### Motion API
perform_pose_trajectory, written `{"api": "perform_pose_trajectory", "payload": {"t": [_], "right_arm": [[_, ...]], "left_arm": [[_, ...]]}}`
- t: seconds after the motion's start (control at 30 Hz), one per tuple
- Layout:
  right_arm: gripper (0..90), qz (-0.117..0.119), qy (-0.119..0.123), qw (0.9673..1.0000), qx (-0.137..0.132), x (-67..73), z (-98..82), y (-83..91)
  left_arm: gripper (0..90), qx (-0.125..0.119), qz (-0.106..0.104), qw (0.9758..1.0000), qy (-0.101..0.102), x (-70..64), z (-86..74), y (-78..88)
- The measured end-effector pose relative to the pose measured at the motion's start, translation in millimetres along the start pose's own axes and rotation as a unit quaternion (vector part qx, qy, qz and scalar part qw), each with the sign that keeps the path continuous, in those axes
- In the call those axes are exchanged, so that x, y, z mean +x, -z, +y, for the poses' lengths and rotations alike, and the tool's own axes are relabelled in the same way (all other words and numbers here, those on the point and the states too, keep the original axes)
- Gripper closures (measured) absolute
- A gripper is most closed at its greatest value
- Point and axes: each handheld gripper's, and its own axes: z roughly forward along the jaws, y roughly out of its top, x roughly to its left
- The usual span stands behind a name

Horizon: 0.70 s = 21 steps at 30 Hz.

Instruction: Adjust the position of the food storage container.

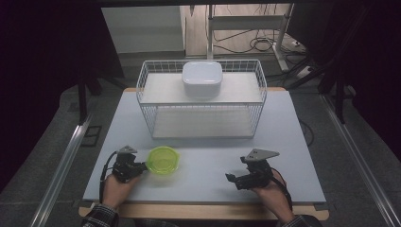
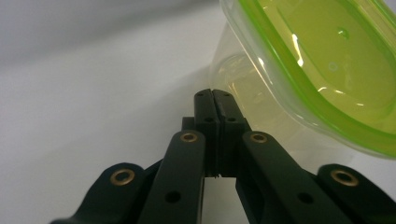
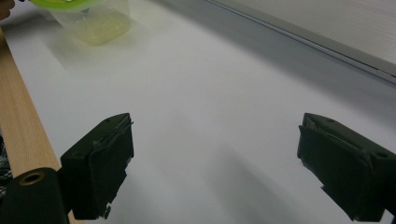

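left gripper (image 1: 140,166) sits low at the lower left of the high view, its jaws pressed together with nothing between them; in its own view the tips (image 2: 213,100) meet just beside the clear wall of the green-lidded container (image 2: 322,70), which fills the upper right of that frame. we cannot tell whether the tips touch the plastic or stop just short. in the high view we see the same container (image 1: 163,160) immediately right of that gripper, so it lies toward frame centre from the tool, and the left hand (image 1: 116,189) is plainly the nearer one.

right gripper (image 1: 231,178) rests at the lower right of the high view, well apart from the container, jaws spread wide and holding nothing; its own view looks across bare table (image 3: 210,93) to the container (image 3: 93,21) in the upper left corner, with the wooden table edge (image 3: 18,140) running down the left side.

the container looks roughly square with rounded corners, so we judge no long axis matters; what matters is that it stands near the front edge, with open surface (image 1: 213,156) to its right and beyond it up to the white wire rack (image 1: 203,101) at frame centre. a white lidded box (image 1: 202,78) sits on the rack's upper shelf; the lower shelf looks free.
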Motion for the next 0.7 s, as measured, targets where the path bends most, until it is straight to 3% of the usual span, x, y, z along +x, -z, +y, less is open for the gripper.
{"api": "perform_pose_trajectory", "payload": {"t": [0.3,0.7], "right_arm": [[11.1,0.001,0.002,1.0,0.004,-0.3,-0.3,-1.2],[12.0,0.001,-0.001,1.0,0.007,-0.7,-0.4,-1.3]], "left_arm": [[89.2,0.008,-0.02,0.9993,-0.032,-23.1,6.4,-15.8],[89.0,0.015,-0.042,0.9962,-0.075,-51.4,14.3,-33.4]]}}
